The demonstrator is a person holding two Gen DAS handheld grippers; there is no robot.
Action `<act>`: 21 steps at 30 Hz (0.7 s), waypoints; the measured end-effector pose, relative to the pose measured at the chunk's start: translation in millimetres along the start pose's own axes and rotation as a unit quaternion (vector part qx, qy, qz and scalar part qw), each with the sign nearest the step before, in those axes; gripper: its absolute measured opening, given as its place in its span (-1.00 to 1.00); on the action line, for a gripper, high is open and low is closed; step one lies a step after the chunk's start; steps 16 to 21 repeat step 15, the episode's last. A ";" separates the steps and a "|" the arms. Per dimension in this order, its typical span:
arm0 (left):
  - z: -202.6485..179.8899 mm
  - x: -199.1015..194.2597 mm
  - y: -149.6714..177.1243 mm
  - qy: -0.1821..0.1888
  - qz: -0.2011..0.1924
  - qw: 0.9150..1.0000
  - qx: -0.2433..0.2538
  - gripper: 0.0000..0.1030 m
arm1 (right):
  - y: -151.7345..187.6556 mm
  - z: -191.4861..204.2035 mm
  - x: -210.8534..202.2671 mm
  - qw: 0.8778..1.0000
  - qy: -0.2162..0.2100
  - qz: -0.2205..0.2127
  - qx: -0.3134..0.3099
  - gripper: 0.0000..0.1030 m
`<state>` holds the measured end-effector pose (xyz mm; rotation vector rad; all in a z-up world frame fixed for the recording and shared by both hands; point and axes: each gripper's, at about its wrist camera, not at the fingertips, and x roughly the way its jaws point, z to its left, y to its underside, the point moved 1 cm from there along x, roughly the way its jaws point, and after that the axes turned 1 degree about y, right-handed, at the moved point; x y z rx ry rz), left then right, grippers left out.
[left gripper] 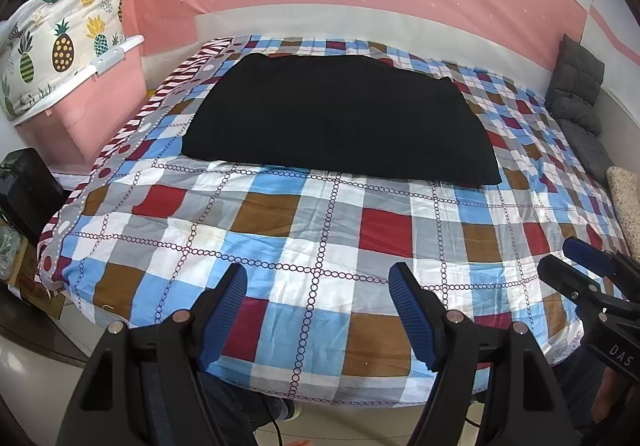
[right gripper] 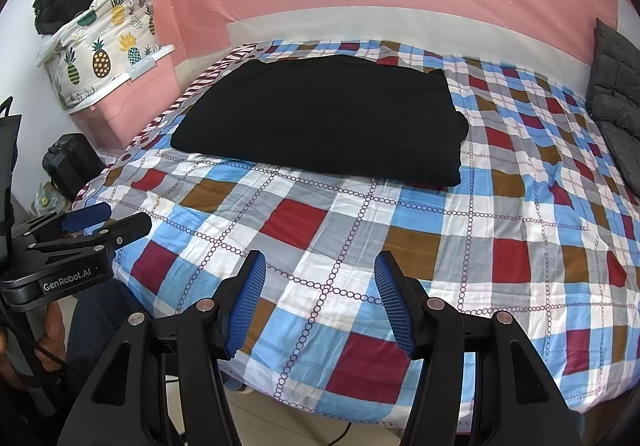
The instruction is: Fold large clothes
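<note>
A black garment (left gripper: pixel 340 118) lies folded into a wide flat rectangle on the far half of the bed, also in the right wrist view (right gripper: pixel 320 118). My left gripper (left gripper: pixel 318 278) is open and empty, held over the near edge of the bed, well short of the garment. My right gripper (right gripper: pixel 320 266) is open and empty too, beside it over the near edge. The right gripper shows at the right edge of the left wrist view (left gripper: pixel 576 258). The left gripper shows at the left of the right wrist view (right gripper: pixel 108 222).
The bed carries a checked quilt (left gripper: pixel 360 246) in red, blue, brown, grey and white. A pink storage box (left gripper: pixel 100 102) with a pineapple-print bag (left gripper: pixel 60 46) stands left of the bed. Grey cushions (left gripper: pixel 580 94) lie along the right wall. A black case (right gripper: pixel 68 166) sits on the floor at left.
</note>
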<state>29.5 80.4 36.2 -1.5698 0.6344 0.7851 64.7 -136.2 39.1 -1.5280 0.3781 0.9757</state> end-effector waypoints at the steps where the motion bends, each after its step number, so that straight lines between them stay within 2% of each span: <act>1: 0.0 0.7 0.1 0.001 0.003 1.000 -0.001 0.46 | -0.4 -0.7 0.6 1.000 0.000 0.000 0.000 0.11; 21: -1.6 0.8 -0.4 -0.006 0.005 1.000 0.001 0.46 | 0.0 -3.3 0.1 1.000 0.000 -0.001 0.001 0.11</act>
